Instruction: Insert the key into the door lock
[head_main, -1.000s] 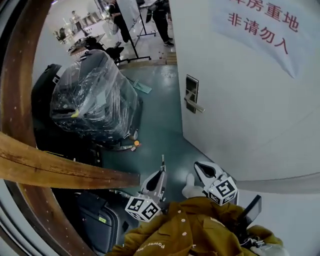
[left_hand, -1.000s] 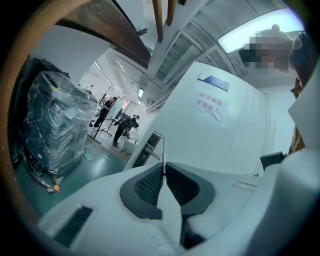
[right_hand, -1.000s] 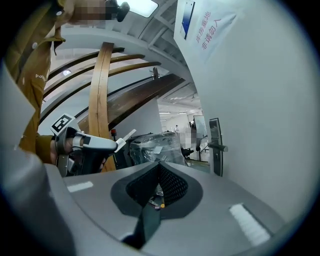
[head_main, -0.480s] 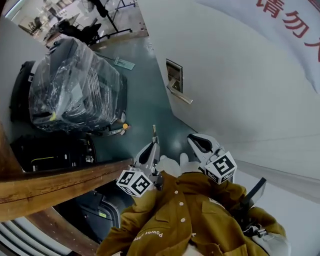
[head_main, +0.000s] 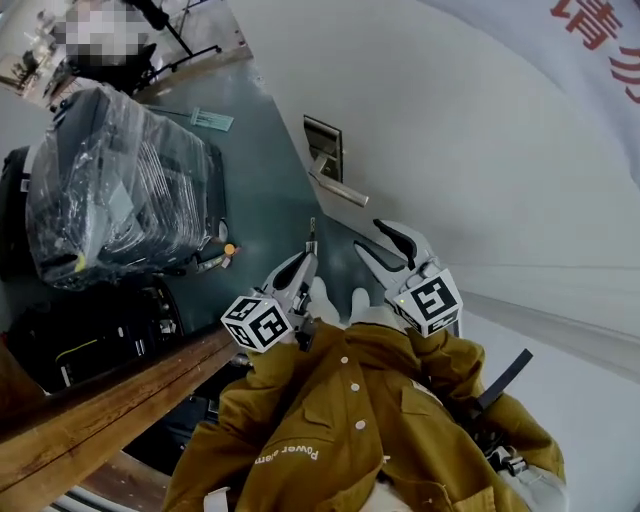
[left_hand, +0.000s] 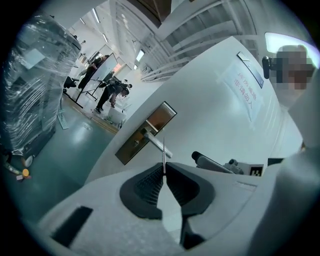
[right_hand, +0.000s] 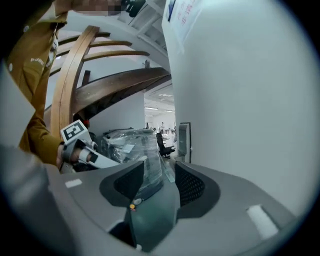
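Observation:
The white door (head_main: 480, 170) fills the right side of the head view, carrying a dark lock plate (head_main: 322, 148) with a silver lever handle (head_main: 336, 187). My left gripper (head_main: 307, 258) is shut on a thin metal key (head_main: 312, 236), whose blade points toward the handle and stops just short of it. In the left gripper view the key (left_hand: 163, 150) stands up from the closed jaws (left_hand: 164, 168), in line with the lock plate (left_hand: 145, 132). My right gripper (head_main: 371, 238) hovers beside the door to the right; its jaws are opening with nothing between them (right_hand: 159, 172). The lock plate (right_hand: 184, 140) lies ahead.
A plastic-wrapped black suitcase (head_main: 110, 190) and other dark bags (head_main: 80, 340) stand on the green floor (head_main: 260, 170) to the left. A curved wooden rail (head_main: 110, 400) crosses the lower left. People and stands are far off behind.
Both grippers have moved forward, closer to the lock plate and handle. The right gripper's jaws have gone from closed to wide apart. The left still holds the key.

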